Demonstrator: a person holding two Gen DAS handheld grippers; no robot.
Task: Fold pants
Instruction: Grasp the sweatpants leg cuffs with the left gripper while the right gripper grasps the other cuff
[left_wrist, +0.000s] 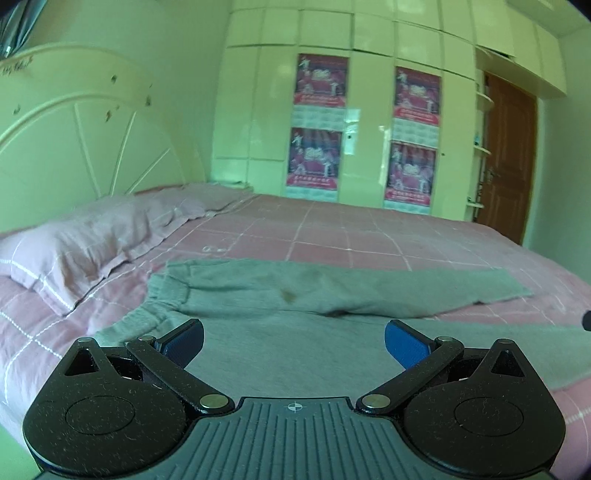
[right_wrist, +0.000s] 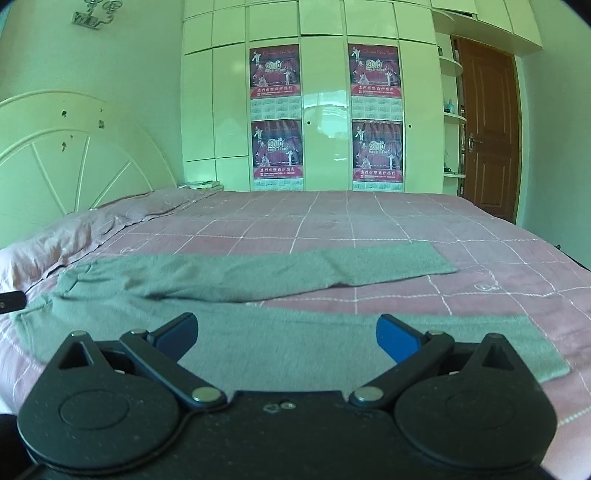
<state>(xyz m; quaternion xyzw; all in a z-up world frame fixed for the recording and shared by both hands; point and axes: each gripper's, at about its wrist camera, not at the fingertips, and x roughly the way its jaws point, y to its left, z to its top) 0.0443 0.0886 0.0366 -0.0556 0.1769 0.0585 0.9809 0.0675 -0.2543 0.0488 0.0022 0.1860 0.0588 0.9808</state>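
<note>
- Upper left of both views: a pale arched headboard (left_wrist: 85, 136) against the wall, with a pink pillow (left_wrist: 74, 243) below it at the left edge of the left wrist view.
- Centre of both frames: the grey pants (right_wrist: 258, 273) lie spread flat on the pink checked bedspread (right_wrist: 369, 221), waistband toward the pillow side, the two legs running to the right and splayed apart in a narrow V.
- Lower centre of the left wrist view: the left gripper (left_wrist: 293, 341) hovers over the near leg close to the waistband (left_wrist: 166, 291); its blue-padded jaws stand wide apart and hold nothing.
- Lower centre of the right wrist view: the right gripper (right_wrist: 286, 334) sits above the near leg further toward the hem (right_wrist: 546, 343), jaws likewise wide apart and empty.
- Upper centre: a pale wardrobe (right_wrist: 321, 74) carries four red posters (right_wrist: 275, 72) on its doors.
- Upper right: a brown wooden door (right_wrist: 487, 125) stands beside corner shelves.
</note>
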